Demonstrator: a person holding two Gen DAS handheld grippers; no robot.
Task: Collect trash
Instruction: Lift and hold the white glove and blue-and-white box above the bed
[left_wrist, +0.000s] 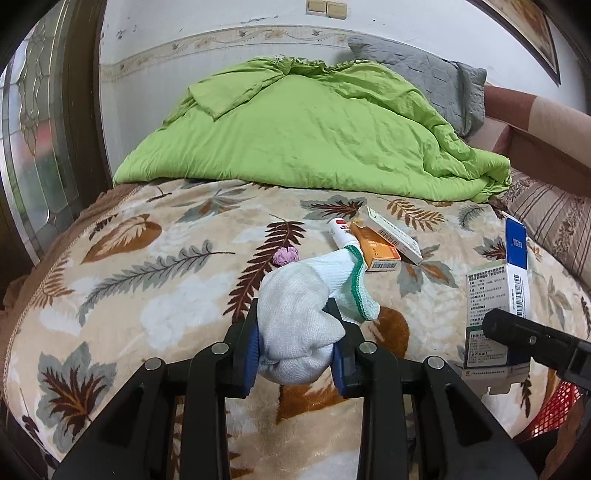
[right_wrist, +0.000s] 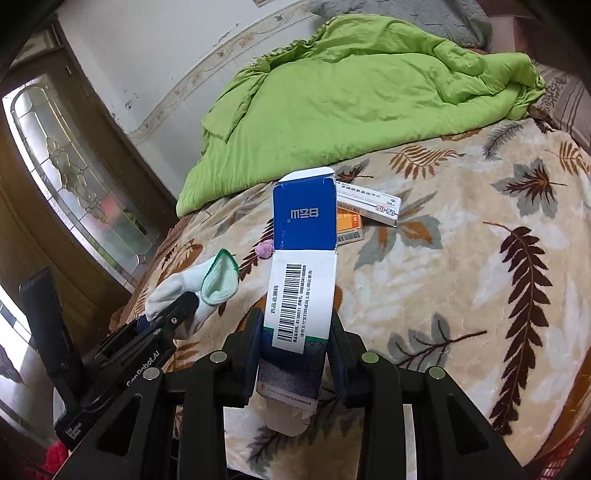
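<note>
Both grippers point forward and downward over a bed (left_wrist: 155, 266) covered by a beige leaf-patterned fleece blanket. The left gripper (left_wrist: 295, 345) has a bunched white knitted sock with green cuff trim (left_wrist: 299, 317) wedged between its fingers (left_wrist: 249, 360), which are narrowed tight upon it. The right gripper (right_wrist: 293, 354) likewise clamps the lower end of a flattened blue-and-white cardboard medicine box (right_wrist: 301, 266), which stands up beyond the fingertips. Farther on the blanket lie an orange carton (left_wrist: 376, 251), a white carton (left_wrist: 393, 236) and a small purple wad (left_wrist: 285, 255).
</note>
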